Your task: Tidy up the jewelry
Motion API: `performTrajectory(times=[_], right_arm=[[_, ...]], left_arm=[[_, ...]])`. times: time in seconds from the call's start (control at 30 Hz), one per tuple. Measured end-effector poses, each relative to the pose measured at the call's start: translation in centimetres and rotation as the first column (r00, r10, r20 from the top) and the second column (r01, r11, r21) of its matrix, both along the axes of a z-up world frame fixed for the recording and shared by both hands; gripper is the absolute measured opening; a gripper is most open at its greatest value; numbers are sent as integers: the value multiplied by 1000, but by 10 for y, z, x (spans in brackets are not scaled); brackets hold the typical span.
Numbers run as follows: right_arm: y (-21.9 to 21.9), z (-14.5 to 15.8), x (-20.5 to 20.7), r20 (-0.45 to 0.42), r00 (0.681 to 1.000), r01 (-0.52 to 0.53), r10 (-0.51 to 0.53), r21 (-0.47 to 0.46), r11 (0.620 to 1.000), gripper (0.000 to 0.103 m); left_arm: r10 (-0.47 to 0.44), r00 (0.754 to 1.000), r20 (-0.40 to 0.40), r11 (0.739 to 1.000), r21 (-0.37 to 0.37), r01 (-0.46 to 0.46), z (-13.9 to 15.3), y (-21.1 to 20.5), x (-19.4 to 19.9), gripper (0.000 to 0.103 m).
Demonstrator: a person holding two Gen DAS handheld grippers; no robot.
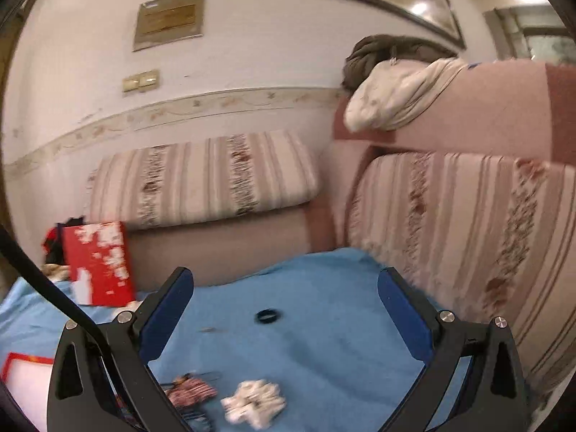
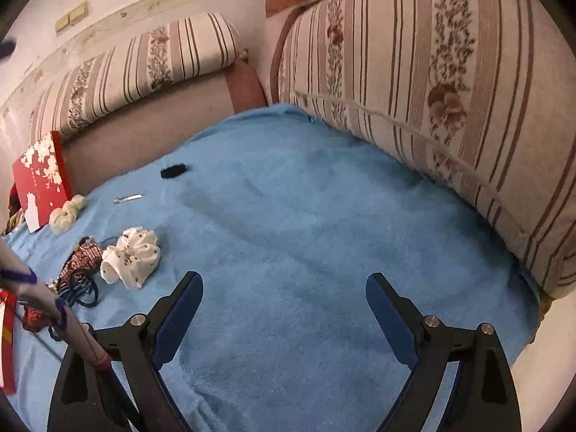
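Observation:
On a blue towel (image 2: 306, 216) lie a black ring-shaped band (image 1: 268, 315), also in the right wrist view (image 2: 173, 171), a white spotted scrunchie (image 1: 253, 401) (image 2: 131, 257), a cream scrunchie (image 2: 66, 213), a silver clip (image 2: 127, 198), a red patterned piece (image 2: 82, 257) and dark hair ties (image 2: 81, 289). My left gripper (image 1: 286, 284) is open and empty, held above the towel near the black band. My right gripper (image 2: 284, 288) is open and empty over bare towel, to the right of the pile.
A red box lid with white flowers (image 1: 99, 262) (image 2: 39, 180) leans against the sofa back. A red-edged box (image 1: 21, 385) lies at the left edge. Striped cushions (image 2: 432, 90) border the towel behind and on the right.

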State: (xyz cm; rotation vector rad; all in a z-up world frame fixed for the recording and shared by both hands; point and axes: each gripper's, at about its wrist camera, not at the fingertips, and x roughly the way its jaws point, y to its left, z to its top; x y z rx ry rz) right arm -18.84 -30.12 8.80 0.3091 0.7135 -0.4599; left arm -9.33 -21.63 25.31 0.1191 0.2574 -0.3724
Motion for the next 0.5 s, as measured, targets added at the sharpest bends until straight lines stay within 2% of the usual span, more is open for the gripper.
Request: performTrajectory(times=[0.13,0.33,0.5], right_arm=[[5,-5,5,-16,1000,-18,19,14,1000,95],[26,-4,16,-24,996,-88,88,-18,996,95],[36,-3,20,-24,994,-105,104,-33,994,95]], left_arm=[[-7,999,36,1000,-6,7,-2,-7,5,102],[22,997,-76,1000,-5,-22,-23,6,24,102],[93,991,-99,995,-19,-96,-34,30,32,102]])
